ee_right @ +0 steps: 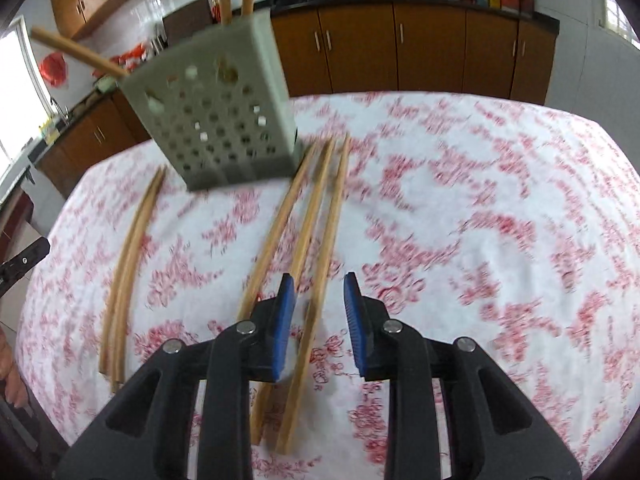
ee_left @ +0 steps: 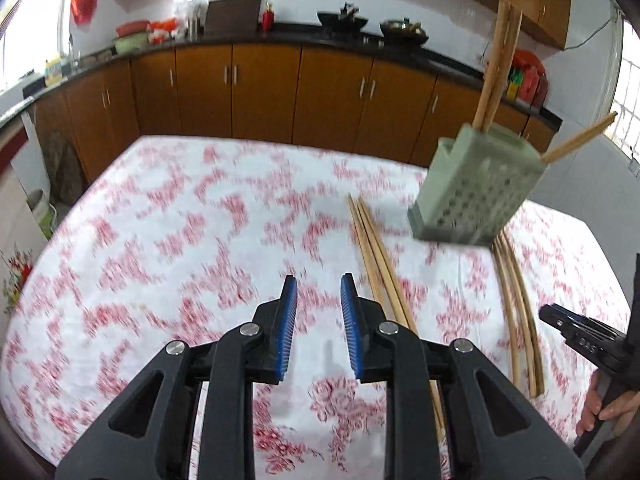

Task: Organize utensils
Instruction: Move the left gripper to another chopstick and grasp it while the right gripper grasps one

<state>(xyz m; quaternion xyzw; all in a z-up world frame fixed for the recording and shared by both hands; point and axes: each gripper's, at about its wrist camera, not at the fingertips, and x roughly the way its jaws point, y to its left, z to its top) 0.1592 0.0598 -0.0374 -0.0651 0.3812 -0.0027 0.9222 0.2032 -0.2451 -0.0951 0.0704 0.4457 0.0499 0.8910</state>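
A pale green perforated utensil holder [ee_left: 476, 188] stands on the flowered tablecloth [ee_left: 180, 220] with several wooden chopsticks [ee_left: 498, 68] sticking out of it. It also shows in the right wrist view [ee_right: 216, 120]. Loose chopsticks [ee_left: 380, 264] lie on the cloth beside the holder, with a second bunch [ee_left: 520, 312] further right. In the right wrist view three chopsticks [ee_right: 312, 224] lie under my right gripper [ee_right: 318, 284] and a curved pair [ee_right: 128, 256] lies to the left. My left gripper [ee_left: 319, 284] is open and empty above the cloth. My right gripper is open and empty.
The table edge curves round the cloth on all sides. Behind it stand brown kitchen cabinets [ee_left: 260, 92] and a dark counter with woks [ee_left: 402, 30]. The other gripper [ee_left: 580, 336] and a hand show at the right edge.
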